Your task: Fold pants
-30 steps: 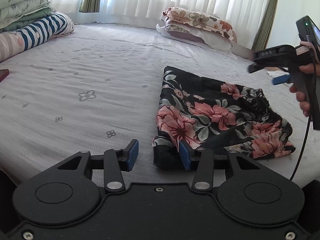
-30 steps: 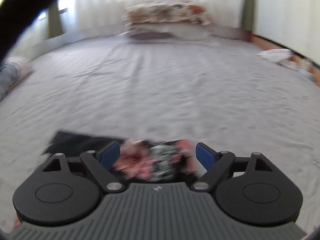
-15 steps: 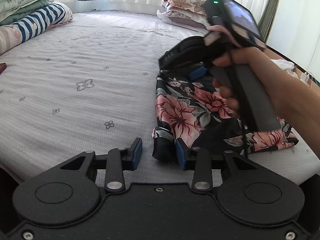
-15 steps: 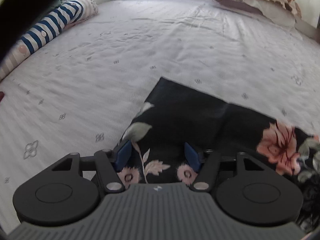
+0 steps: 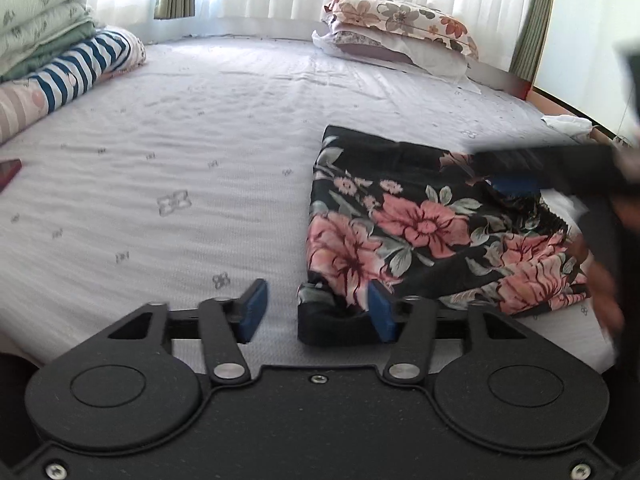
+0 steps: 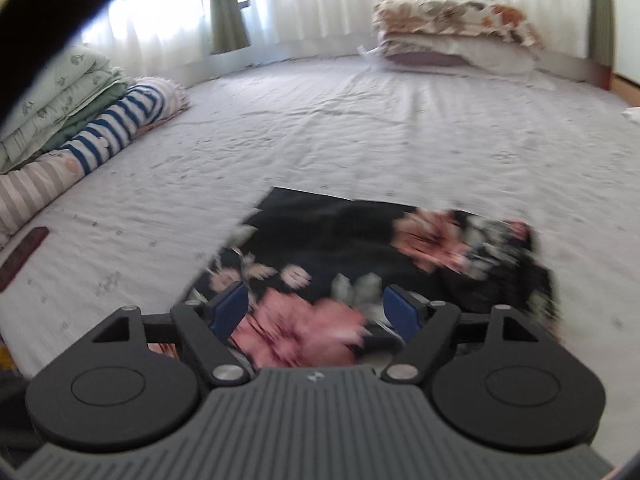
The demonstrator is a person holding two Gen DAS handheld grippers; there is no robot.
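The black floral pants (image 5: 420, 224) lie folded into a compact rectangle on the white bed sheet (image 5: 180, 168). My left gripper (image 5: 316, 312) is open at the near edge of the bed, its right pad against the pants' near left corner. My right gripper (image 6: 316, 312) is open just above the folded pants (image 6: 360, 264), holding nothing. In the left wrist view the right gripper (image 5: 532, 176) shows blurred over the pants' right end, near the waistband.
Stacked pillows (image 5: 400, 36) lie at the far side by the curtains. Folded blankets and a striped bolster (image 5: 68, 60) sit at the far left. A dark red flat object (image 5: 8, 172) lies at the left edge. The bed's edge runs just under both grippers.
My right gripper has drawn back from the pants' far left corner to the right end and opened wider. My left gripper has opened a little and stayed at the near corner.
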